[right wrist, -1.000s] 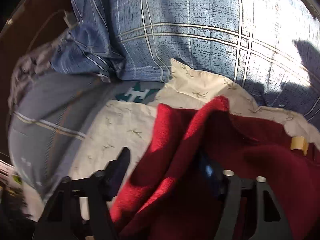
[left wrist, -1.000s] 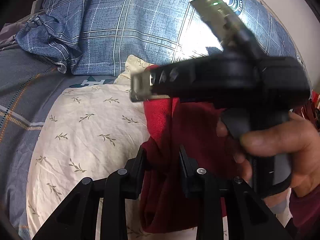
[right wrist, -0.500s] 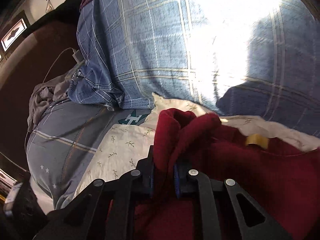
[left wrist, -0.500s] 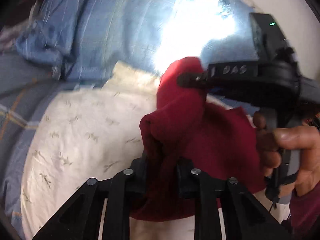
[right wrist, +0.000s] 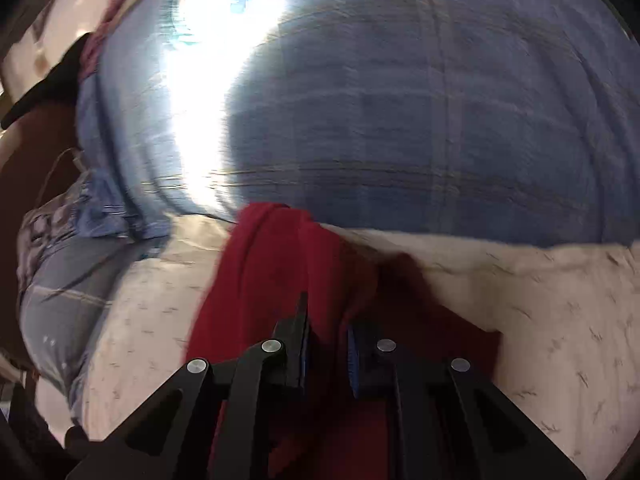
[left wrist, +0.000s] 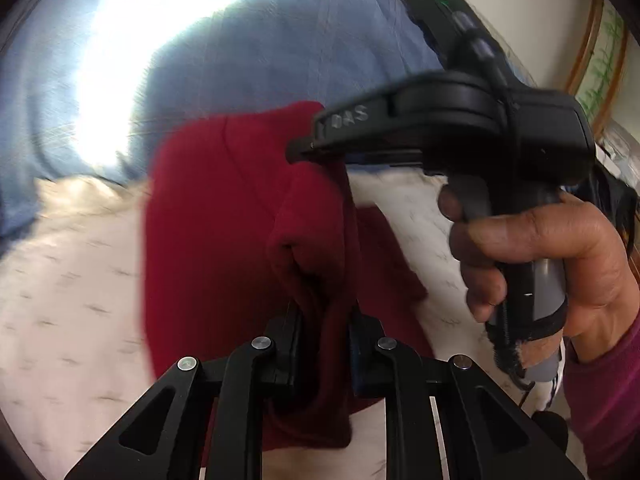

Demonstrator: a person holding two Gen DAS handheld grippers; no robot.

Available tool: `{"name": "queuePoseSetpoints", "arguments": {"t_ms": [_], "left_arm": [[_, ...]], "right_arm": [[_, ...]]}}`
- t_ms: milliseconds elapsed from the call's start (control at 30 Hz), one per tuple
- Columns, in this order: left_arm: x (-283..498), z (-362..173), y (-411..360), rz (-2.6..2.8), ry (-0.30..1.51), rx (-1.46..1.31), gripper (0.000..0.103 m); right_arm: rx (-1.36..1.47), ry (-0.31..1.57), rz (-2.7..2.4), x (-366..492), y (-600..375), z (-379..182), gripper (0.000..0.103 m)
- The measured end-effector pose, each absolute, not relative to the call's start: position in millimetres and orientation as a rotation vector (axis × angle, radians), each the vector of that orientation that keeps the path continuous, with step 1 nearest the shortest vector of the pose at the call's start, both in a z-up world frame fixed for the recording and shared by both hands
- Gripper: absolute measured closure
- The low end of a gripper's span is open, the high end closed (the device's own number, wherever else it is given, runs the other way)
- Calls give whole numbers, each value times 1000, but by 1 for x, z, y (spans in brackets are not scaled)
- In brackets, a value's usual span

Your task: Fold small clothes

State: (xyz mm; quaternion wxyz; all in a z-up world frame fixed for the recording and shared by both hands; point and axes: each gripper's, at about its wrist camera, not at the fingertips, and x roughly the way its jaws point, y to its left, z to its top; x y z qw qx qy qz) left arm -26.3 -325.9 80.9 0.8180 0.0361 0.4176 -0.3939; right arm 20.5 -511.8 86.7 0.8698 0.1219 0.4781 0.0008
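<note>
Red garment (left wrist: 224, 240): one small knitted or fleece piece, dark red, lifted off the cream leaf-print sheet (left wrist: 60, 312) and hanging at the centre of both views. Held at two points. Not folded: no crease, no squared edge, no stacked layer shows; the cloth hangs in loose vertical drapes with a rumpled gather at the middle.

Left tongs (left wrist: 322, 344): lower centre of the left wrist view, drawn narrow on a bunched pleat of the red cloth, which passes between the two pads and trails below them.

Right tongs (right wrist: 326, 344): lower centre of the right wrist view, likewise narrow and pinching a fold of the same garment (right wrist: 280, 280) between blue-lined pads. In the left wrist view the same tool shows from the side, its tip pressed into the top edge of the cloth at centre right, gripped by the person's right hand (left wrist: 560, 264).

Progress, as judged: the pick-up is done and the piece is being raised or spread; laying it flat, making the folds and setting it down all remain. No finished or other small clothes can be seen in either view.

Surroundings: the cream sheet lies under and beside the garment across the lower frame; a blue checked blanket (right wrist: 440, 120) fills the upper frame, with a bright sunlit patch at upper left. Both views are motion-blurred, so fine detail of the cloth's seams cannot be told.
</note>
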Motion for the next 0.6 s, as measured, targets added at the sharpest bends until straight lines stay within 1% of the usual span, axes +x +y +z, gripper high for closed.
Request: {"name": "queuePoseSetpoints", "arguments": {"t_ms": [67, 100, 133, 167, 200, 233, 267, 300, 333, 367, 467, 600], "left_arm": [[-29, 64, -347, -853, 937, 100, 83], [-30, 59, -353, -851, 947, 115, 76], [-33, 58, -355, -853, 945, 125, 74], [-38, 62, -354, -865, 935, 138, 68], [-41, 67, -351, -878, 933, 150, 58], [-45, 74, -345, -883, 930, 157, 53], [-48, 84, -335, -877, 917, 152, 46], [-50, 94, -321, -865, 892, 144, 41], [-51, 101, -309, -851, 868, 143, 38], [-55, 108, -296, -818, 835, 151, 36], [-64, 118, -265, -703, 766, 180, 36], [-64, 108, -257, -612, 812, 169, 37]], "right_arm": [[285, 1045, -50, 20, -528, 62, 89], [329, 1067, -60, 19, -537, 47, 88], [370, 1065, -61, 17, -543, 40, 78], [412, 1051, -63, 14, -548, 38, 69], [467, 1031, -58, 7, -555, 41, 67], [513, 1015, -39, 0, -559, 46, 61], [557, 996, -15, -8, -562, 50, 50], [594, 975, 5, -18, -564, 56, 43], [615, 958, 20, -29, -564, 61, 33], [622, 945, 32, -38, -562, 65, 30], [622, 945, 74, -61, -549, 68, 27], [634, 989, 118, -63, -528, 55, 27]]}}
